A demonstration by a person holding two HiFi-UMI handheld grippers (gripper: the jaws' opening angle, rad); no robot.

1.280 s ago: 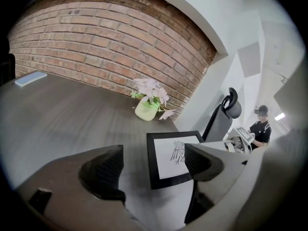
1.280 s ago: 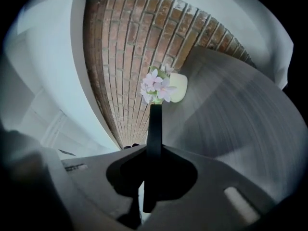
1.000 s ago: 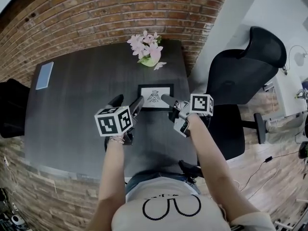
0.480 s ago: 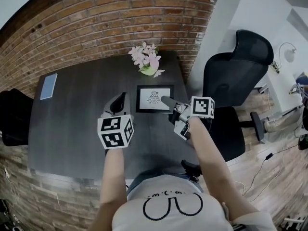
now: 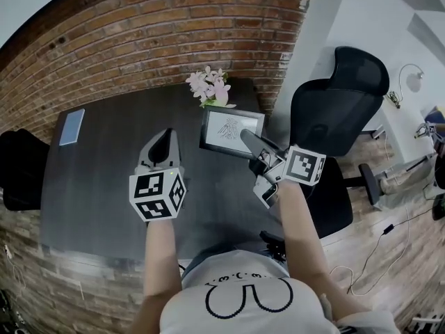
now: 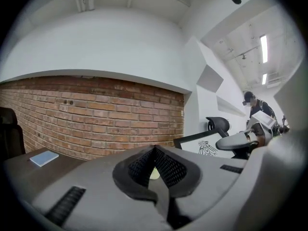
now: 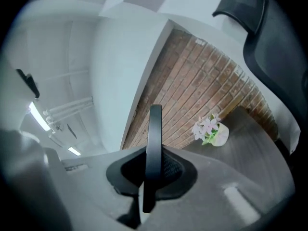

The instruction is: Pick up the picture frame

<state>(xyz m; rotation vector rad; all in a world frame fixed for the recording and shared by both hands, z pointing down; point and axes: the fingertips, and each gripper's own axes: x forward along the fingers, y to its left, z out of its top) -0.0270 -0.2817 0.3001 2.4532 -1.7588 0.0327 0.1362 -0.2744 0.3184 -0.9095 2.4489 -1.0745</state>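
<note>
In the right gripper [image 5: 249,141], the picture frame [image 5: 226,125].

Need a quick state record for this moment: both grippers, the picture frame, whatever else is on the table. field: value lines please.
left gripper: shut, nothing between the jaws, over the table
right gripper: shut on the picture frame's edge
picture frame: tilted, appears raised off the table, print visible
table: dark, set against a brick wall
flowers: pink, in a small pot at the far edge, beyond the frame
blue pad: flat at the far left
chair: black, right of the table
</note>
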